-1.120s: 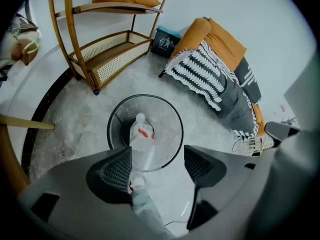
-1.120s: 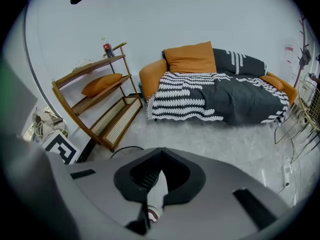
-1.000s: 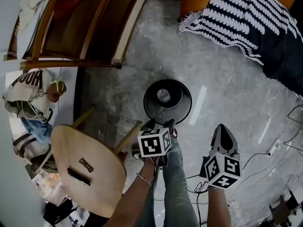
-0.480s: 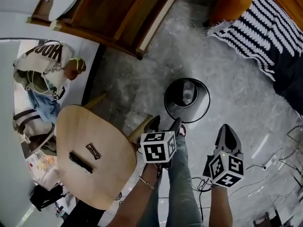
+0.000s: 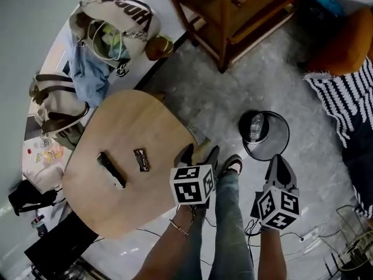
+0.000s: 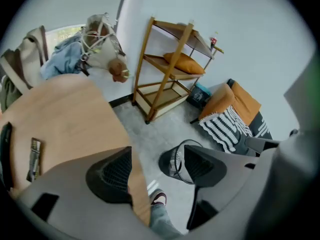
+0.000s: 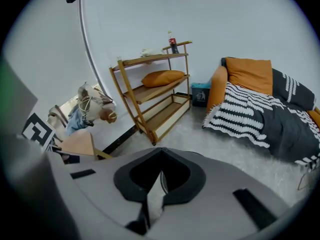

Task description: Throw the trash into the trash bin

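Our left tongs [image 5: 198,155] are spread and empty at the frame's centre, by the right edge of the desk [image 5: 145,197]. Our right tongs [image 5: 278,163] are pressed together. The trash bin [image 5: 275,134] stands on the floor at centre right.

Pale grey marbled floor [image 5: 210,98] spreads beneath me. On my left stands a light wooden table [image 5: 116,127], with bags [image 5: 111,28] heaped against the white wall [image 7: 210,19] beyond it. Farther off is a wooden shelf rack [image 7: 155,91] holding an orange cushion [image 7: 162,78]. Right of it sits an orange sofa [image 7: 247,74] under a striped blanket [image 7: 245,116].
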